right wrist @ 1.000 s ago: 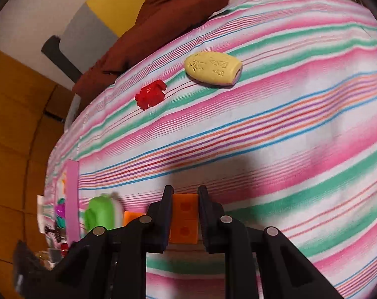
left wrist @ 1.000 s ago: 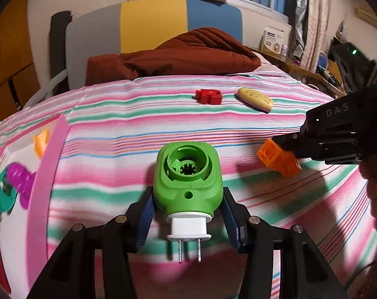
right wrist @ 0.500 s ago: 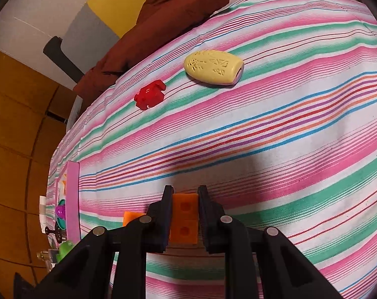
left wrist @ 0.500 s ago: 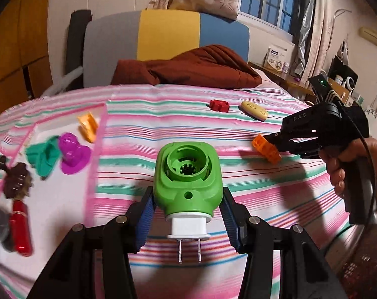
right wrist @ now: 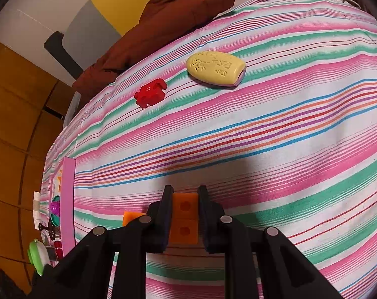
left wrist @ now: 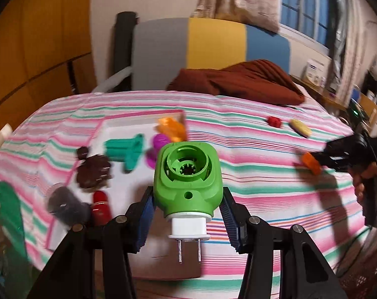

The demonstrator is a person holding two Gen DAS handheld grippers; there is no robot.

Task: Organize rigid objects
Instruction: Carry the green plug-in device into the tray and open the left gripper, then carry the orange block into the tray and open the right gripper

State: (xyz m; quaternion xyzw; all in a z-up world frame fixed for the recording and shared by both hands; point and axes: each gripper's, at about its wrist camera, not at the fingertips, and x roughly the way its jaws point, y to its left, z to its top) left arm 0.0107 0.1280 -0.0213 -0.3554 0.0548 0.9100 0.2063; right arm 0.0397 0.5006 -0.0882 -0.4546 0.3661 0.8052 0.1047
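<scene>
Now the left gripper [left wrist: 187, 214] pinches a green plastic plug-in box with a white plug end [left wrist: 187, 179] between its blue pads, metal pins pointing back at the camera. It hangs just over the near edge of the flat white tray with a pink rim [left wrist: 141, 117]. I think it should go into a bare spot, low and slow, before letting go. The right gripper [right wrist: 184, 214] squeezes an orange plastic toy brick [right wrist: 184, 220] above the striped bedsheet [right wrist: 275, 134].
</scene>
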